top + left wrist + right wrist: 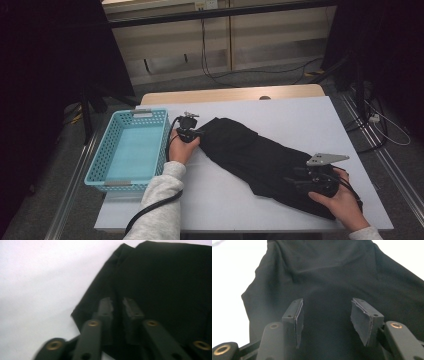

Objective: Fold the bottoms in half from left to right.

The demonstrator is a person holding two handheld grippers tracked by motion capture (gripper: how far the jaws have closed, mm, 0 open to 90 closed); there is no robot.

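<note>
High view, near edge: right tongs [300, 181] hover open over a black garment [250, 155] lying slantwise on the white worktop [280, 112]. Farther left, left tongs [197, 134] seemingly pinch its corner beside a blue basket [131, 150]. Soft, limp, light cloth; take hems.

Blue basket [131, 150] walls the table's [280, 107] left; far side lies bare.
</note>
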